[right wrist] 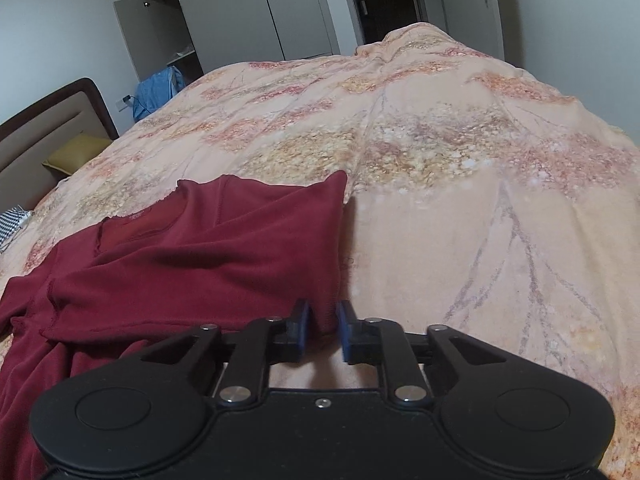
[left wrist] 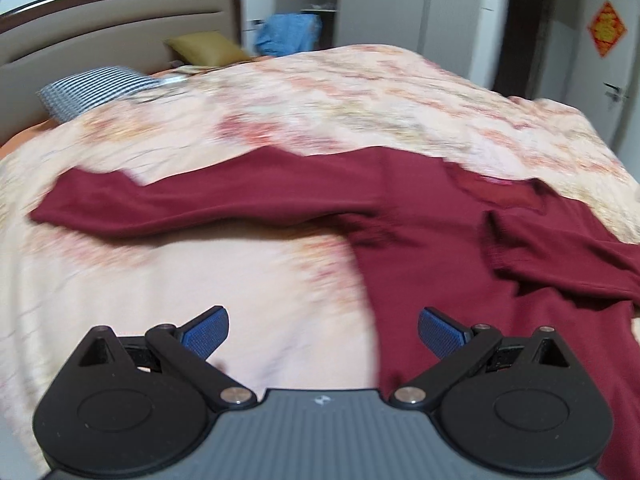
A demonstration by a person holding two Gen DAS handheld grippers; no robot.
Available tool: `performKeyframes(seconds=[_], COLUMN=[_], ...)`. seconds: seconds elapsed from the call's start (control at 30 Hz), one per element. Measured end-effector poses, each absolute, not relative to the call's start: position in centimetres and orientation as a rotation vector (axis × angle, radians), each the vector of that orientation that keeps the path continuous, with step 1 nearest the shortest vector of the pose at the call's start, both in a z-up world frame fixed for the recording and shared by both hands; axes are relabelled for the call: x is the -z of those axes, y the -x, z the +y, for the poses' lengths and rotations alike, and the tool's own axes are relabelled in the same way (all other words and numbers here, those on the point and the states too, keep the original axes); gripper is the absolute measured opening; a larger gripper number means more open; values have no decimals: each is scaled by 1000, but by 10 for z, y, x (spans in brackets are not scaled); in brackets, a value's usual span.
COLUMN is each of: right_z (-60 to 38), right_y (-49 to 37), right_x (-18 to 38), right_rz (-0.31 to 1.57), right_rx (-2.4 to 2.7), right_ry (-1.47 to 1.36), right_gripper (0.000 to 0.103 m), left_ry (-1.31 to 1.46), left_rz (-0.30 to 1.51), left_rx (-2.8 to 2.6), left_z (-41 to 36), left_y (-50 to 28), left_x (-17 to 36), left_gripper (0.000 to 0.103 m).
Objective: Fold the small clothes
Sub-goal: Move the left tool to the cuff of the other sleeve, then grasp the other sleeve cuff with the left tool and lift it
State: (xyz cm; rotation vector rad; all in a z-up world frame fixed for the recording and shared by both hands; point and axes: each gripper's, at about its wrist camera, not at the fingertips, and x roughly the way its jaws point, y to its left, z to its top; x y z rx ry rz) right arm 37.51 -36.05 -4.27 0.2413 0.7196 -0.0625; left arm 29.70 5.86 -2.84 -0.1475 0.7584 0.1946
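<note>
Left gripper: jaws spread wide, nothing between the blue pads; it hangs above the bedcover, at the left edge of the sweater's body.
Right gripper: jaws narrow, with a fold of the sweater's edge standing between the pads; the left pad looks to touch the cloth, a slim gap shows at the right one, so whether it is pinched I cannot tell.
Sweater: dark red, long-sleeved, spread on the bed; in the left view one sleeve stretches flat to the left, the other sleeve is folded across the chest below the neckline.
Bedcover: peach with a floral print, lightly creased, lying under the whole garment.
Pillows: a striped pillow and an olive cushion near the headboard, well apart from the sweater.
Blue cloth: heaped beside the bed, near the wardrobe.
Room: white wardrobe with one door open, a dark doorway, a door with a red ornament.
Hard to see: the left view is smeared by motion; the sweater's hem is cut off by the frame edges.
</note>
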Motion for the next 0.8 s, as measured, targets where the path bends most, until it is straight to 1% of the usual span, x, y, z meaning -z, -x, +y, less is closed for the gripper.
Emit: performKeyframes(seconds=[0.03,0.1,0.27,0.37,0.4,0.47,0.67,0.7,0.8], right_z=[-360,-358,-343,-330,-325,-314,-284,-279,-268], right_y=[-373,-367,-348,-333,-328,-318,-295,-291,-286], right_x=[41,35,21,15,13,11,7,6,4], right_rz=[714,700,663,643,637,627,616,614,611], right_rx=[65,58,35,-2,-13,-34,-79,-87,-104], right_ry=[-243,-251,-210,-192,-185,-168,-129,-123,-107], right_gripper=[33,58,84,95,98,100,101,101,101], left_ry=[156,184,245,265,275,295,382,406,487], left_rz=[761,771,752,716,700,661,609,601,575], left_rx=[-216,-262,-376,-448,-474,-524,-629,-635,-656], left_z=[69,93,150,187,200,226,299,308,330], left_y=[-293,-287,-283,-284,-285,-290,-315,-318,-326], left_x=[29,31,32,31,30,30,38,39,45], left_gripper=[103,103,103,103,103,103,102,101,91])
